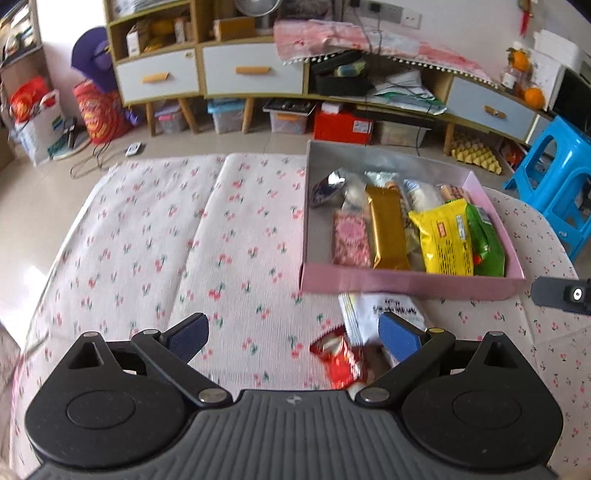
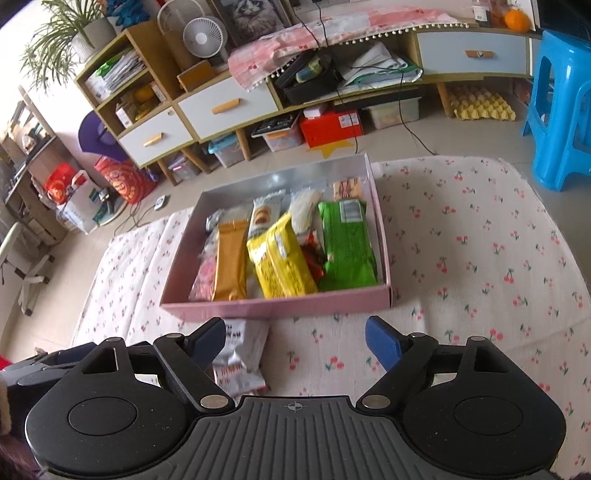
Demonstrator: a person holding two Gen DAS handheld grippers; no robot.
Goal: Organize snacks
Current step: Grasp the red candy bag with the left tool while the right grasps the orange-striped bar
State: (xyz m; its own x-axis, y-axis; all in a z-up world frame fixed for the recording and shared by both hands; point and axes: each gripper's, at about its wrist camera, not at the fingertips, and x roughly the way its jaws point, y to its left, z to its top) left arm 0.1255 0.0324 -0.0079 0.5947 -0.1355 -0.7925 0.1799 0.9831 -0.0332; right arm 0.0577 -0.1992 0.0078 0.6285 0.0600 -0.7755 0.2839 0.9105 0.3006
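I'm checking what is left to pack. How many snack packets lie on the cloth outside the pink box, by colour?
White packet: 1
Red packet: 1
Total outside the pink box: 2

I face a long wood cabinet (image 2: 236,107) with pale drawers, standing on slim legs over a beige tile floor (image 1: 229,144). Storage bins (image 2: 284,138) and a red box (image 1: 343,127) sit under it. A blue stool (image 2: 561,107) stands to my right, a fan (image 2: 205,37) and plant (image 2: 70,33) on top at left.
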